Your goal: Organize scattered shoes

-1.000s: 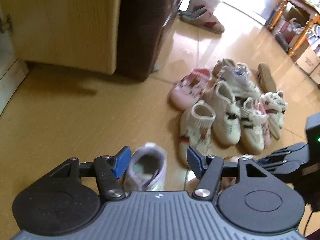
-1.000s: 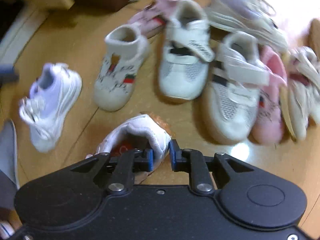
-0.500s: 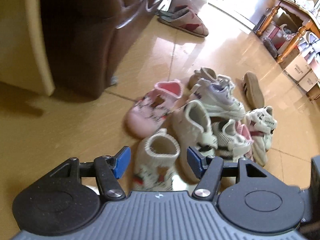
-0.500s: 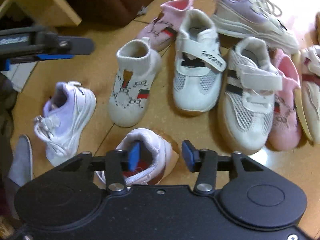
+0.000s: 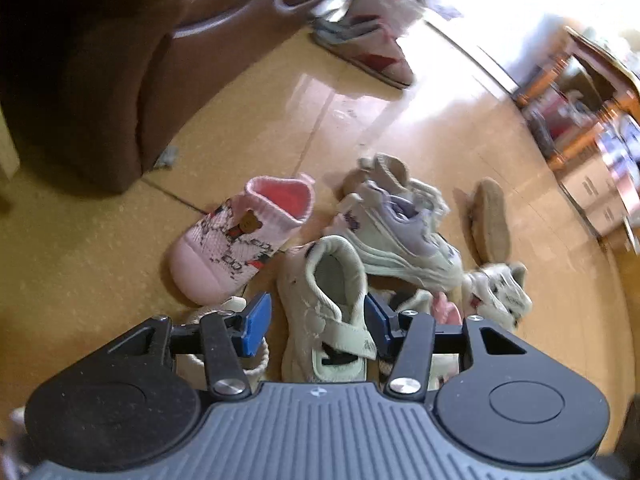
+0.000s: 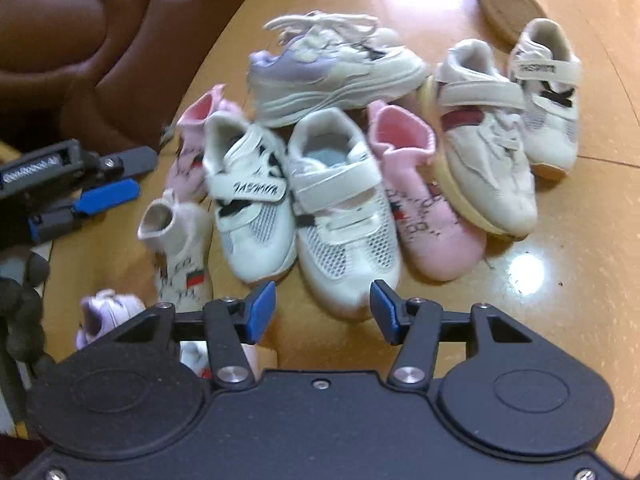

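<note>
Progress: the shoes are still lying in a loose heap on the glossy tan tiled floor (image 6: pixel 560 240) beside the dark brown leather sofa (image 6: pixel 80 40); no neat row or matched pairs are showing yet, so most of the sorting is judged to be left.
Heap: a pink knitted sock shoe with a bear patch (image 5: pixel 240 240), a white and lilac laced sneaker (image 6: pixel 332 68), a white mesh strap sneaker with black lettering (image 6: pixel 248 196), a second white mesh strap sneaker (image 6: pixel 340 216), another pink knitted shoe (image 6: pixel 424 196) and a cream sneaker with a dark red stripe (image 6: pixel 484 160) are crowding together, several touching or overlapping.
Strays: a cream knitted sock shoe (image 6: pixel 176 240) and a small lilac shoe (image 6: pixel 108 308) are sitting apart at the heap's near-left edge; a brown insole (image 6: pixel 504 0) is lying beyond it.
Left claw (image 5: pixel 316 322): it is hovering over the lettered strap sneaker, its jaws narrowing around the heel collar, the blue pads not clearly pressing yet.
Right claw (image 6: pixel 322 312): its jaws are widening about halfway, holding nothing, with the second mesh sneaker's toe showing between the pads.
</note>
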Demonstrator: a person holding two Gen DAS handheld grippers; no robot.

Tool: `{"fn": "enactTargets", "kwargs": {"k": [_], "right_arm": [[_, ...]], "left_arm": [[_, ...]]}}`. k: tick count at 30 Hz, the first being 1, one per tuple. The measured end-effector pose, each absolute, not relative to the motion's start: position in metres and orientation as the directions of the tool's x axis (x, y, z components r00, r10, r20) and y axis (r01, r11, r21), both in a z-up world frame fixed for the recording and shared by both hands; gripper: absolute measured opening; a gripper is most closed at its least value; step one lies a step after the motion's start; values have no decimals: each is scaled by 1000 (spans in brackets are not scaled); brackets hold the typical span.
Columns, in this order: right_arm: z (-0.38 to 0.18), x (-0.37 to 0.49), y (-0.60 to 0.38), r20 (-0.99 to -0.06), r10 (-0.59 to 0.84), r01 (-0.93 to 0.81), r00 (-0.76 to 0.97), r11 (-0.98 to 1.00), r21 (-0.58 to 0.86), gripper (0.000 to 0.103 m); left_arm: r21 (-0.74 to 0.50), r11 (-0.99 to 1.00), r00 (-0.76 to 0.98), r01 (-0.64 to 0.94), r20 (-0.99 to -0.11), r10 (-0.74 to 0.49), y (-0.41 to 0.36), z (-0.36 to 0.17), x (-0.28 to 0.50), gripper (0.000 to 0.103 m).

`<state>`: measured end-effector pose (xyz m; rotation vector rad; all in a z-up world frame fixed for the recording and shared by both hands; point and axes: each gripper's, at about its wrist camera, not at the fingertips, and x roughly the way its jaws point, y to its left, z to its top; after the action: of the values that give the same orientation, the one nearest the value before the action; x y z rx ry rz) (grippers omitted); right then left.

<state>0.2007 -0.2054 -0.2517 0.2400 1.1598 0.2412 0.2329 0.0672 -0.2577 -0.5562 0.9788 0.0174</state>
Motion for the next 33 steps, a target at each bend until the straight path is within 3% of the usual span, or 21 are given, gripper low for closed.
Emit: {"fn": "enactTargets", "kwargs": {"k": [12, 18, 21, 33], "right_arm": [[-254, 201, -199, -871, 300, -65, 390, 952, 299, 54], [-259, 202, -202, -878, 283, -46, 387, 957, 288, 54], [-260, 202, -204, -880, 274, -37, 387, 959, 282, 55], [-250, 198, -219, -893, 224, 1, 391, 970, 244, 57]], "left_arm": [[-383, 844, 519, -376, -841, -151, 53, -292, 259, 46], [-399, 845, 490, -357, -850, -195, 56, -305, 264, 18], [-433, 831, 501, -350, -836, -224, 60, -308, 262, 14], [-526, 777, 567, -347, -777, -272, 75, -266, 247, 13]]}}
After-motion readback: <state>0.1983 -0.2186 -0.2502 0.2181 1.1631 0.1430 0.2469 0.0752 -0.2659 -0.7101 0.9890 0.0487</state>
